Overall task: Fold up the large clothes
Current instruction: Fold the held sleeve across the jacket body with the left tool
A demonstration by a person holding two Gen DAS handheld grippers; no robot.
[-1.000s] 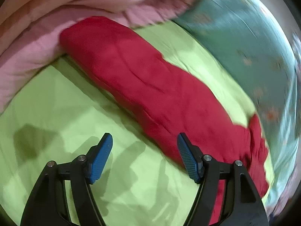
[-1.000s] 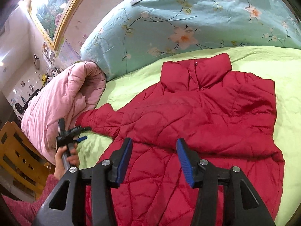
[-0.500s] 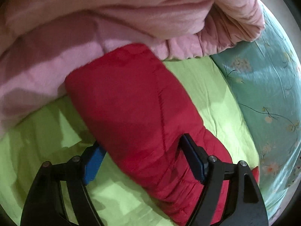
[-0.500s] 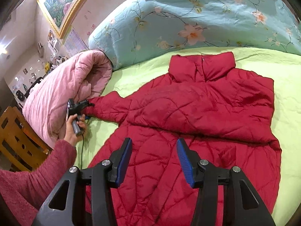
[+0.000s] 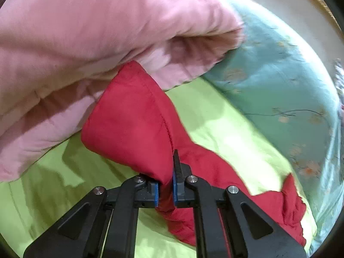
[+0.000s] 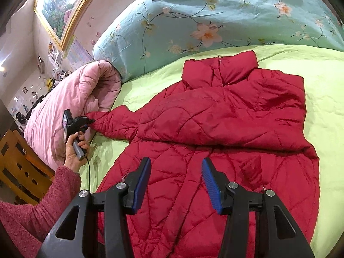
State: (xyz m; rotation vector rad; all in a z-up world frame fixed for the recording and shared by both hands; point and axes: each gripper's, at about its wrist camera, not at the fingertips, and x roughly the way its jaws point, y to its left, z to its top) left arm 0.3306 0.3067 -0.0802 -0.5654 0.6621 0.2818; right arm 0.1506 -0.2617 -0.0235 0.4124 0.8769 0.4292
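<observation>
In the left wrist view the left gripper (image 5: 165, 190) has its fingers clamped on the red jacket's sleeve (image 5: 133, 124) beside a pink quilt (image 5: 96, 32), while the right wrist view shows the right gripper (image 6: 175, 185) with fingers spread apart above the red quilted jacket (image 6: 215, 129) lying on the green bed sheet (image 6: 322, 107).

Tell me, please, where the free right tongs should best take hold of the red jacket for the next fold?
Probably the hem corner on the jacket's right side, approached from the near edge: the right sleeve already lies folded across the chest, the left tongs hold the other sleeve, and the right tongs hover open over the lower body.
</observation>
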